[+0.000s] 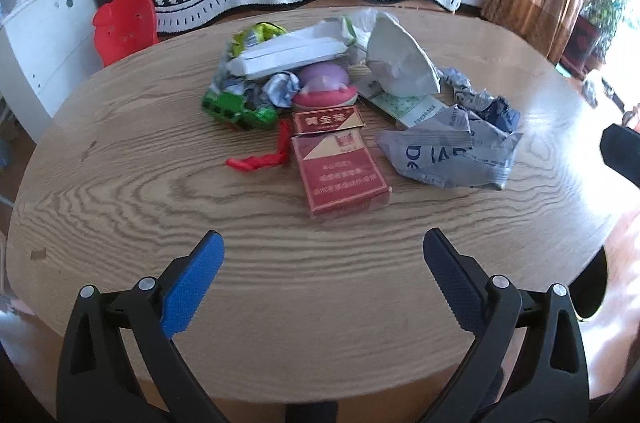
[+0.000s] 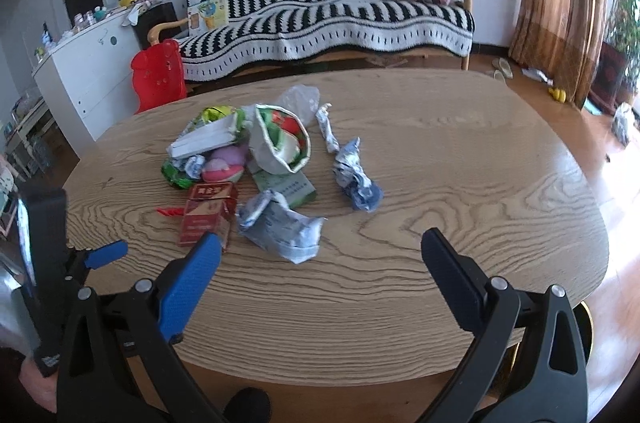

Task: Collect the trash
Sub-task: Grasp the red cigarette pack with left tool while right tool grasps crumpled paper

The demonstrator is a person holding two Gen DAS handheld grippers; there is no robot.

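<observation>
Trash [image 1: 320, 95] lies heaped on the wooden table [image 1: 160, 183]; both grippers' jaws are spread apart, empty.

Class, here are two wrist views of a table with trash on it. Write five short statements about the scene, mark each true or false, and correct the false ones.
1. Both tools are open and hold nothing. True: the left tool and the right tool are spread wide over the bare table.
2. The red box has its lid shut. False: the lid is flipped open.
3. A red strip lies beside the red box. True.
4. The trash is spread over the floor. False: it is heaped on the table.
5. The sofa behind the table has a plain blue cover. False: the cover is black and white.
</observation>
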